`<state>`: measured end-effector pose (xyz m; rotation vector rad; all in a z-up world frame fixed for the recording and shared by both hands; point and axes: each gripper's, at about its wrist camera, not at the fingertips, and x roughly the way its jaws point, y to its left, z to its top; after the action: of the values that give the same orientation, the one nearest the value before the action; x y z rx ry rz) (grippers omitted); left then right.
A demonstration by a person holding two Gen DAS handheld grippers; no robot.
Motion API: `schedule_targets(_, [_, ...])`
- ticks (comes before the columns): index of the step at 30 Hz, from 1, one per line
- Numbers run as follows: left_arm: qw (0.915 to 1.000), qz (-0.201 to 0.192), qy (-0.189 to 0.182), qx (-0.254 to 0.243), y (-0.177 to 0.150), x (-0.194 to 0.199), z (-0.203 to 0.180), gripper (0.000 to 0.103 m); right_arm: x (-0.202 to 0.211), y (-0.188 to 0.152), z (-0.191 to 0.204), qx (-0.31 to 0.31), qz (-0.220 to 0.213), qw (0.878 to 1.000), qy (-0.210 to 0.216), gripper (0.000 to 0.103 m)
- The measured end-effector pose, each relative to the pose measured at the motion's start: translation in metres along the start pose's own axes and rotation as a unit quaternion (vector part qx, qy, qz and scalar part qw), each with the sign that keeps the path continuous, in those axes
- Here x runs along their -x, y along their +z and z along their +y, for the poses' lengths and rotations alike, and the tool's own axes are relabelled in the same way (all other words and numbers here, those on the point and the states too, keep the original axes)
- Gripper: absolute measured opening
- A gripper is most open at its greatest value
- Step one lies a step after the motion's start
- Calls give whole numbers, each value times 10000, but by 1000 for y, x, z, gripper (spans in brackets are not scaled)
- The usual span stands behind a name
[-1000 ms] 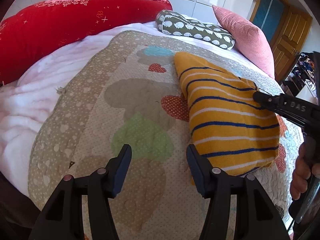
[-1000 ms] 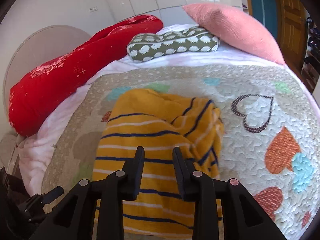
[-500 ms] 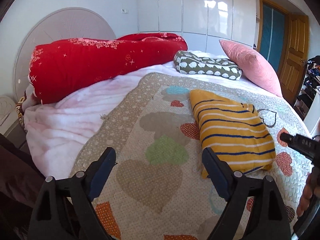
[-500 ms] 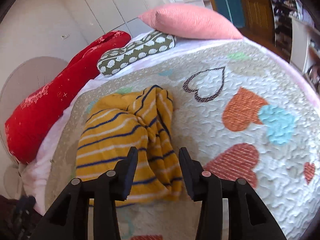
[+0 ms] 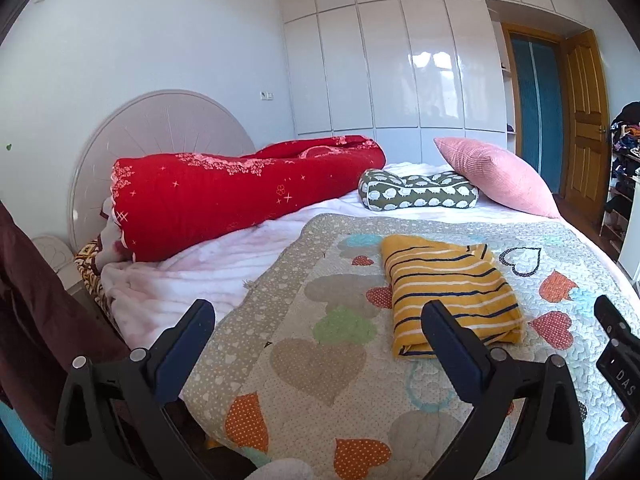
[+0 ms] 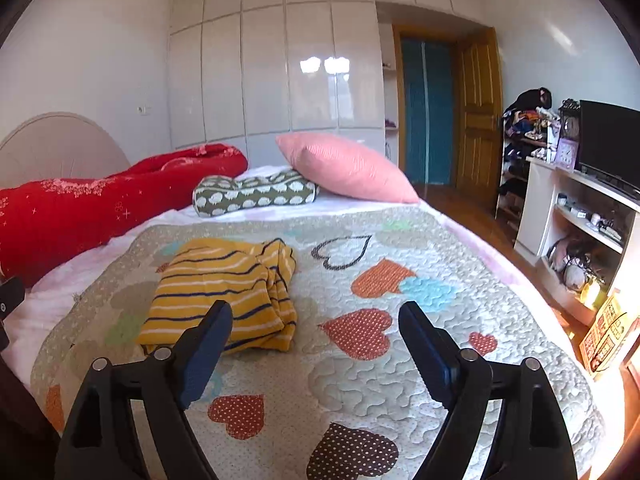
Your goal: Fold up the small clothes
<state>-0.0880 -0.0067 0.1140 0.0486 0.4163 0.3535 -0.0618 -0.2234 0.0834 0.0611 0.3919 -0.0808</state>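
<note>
A yellow garment with navy and white stripes [image 5: 448, 292] lies folded into a rectangle on the heart-patterned quilt [image 5: 328, 360]; it also shows in the right wrist view [image 6: 228, 288]. My left gripper [image 5: 316, 320] is open and empty, held back above the quilt's near edge, left of the garment. My right gripper [image 6: 316, 320] is open and empty, just right of the garment's near end. Its body shows at the right edge of the left wrist view [image 5: 618, 344].
A rolled red blanket [image 5: 240, 192], a green patterned pillow [image 5: 416, 194] and a pink cushion [image 5: 496, 176] lie at the head of the bed. A white shelf unit with a TV [image 6: 592, 184] stands to the right. A wooden door [image 6: 476, 116] is behind.
Both grippers have pulled back and up from the garment and opened wide. The garment stays folded on the quilt.
</note>
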Motion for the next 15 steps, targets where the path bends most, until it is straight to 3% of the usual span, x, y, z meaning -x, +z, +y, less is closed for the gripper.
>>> schedule_targets(5, [9991,-57,-410,100,-1,25,10,103,53,11,-9,-311,-805,9955,-396,103])
schedule_targets(9, [9973,-15,-627,390,3,27,19,103,85,12,-14,-324,-1786,9810,-687,103])
schedule_targets(15, [9919,64,-930,864,5,29,39,103,71,18,-16,-379,-1148,9913,-512,103])
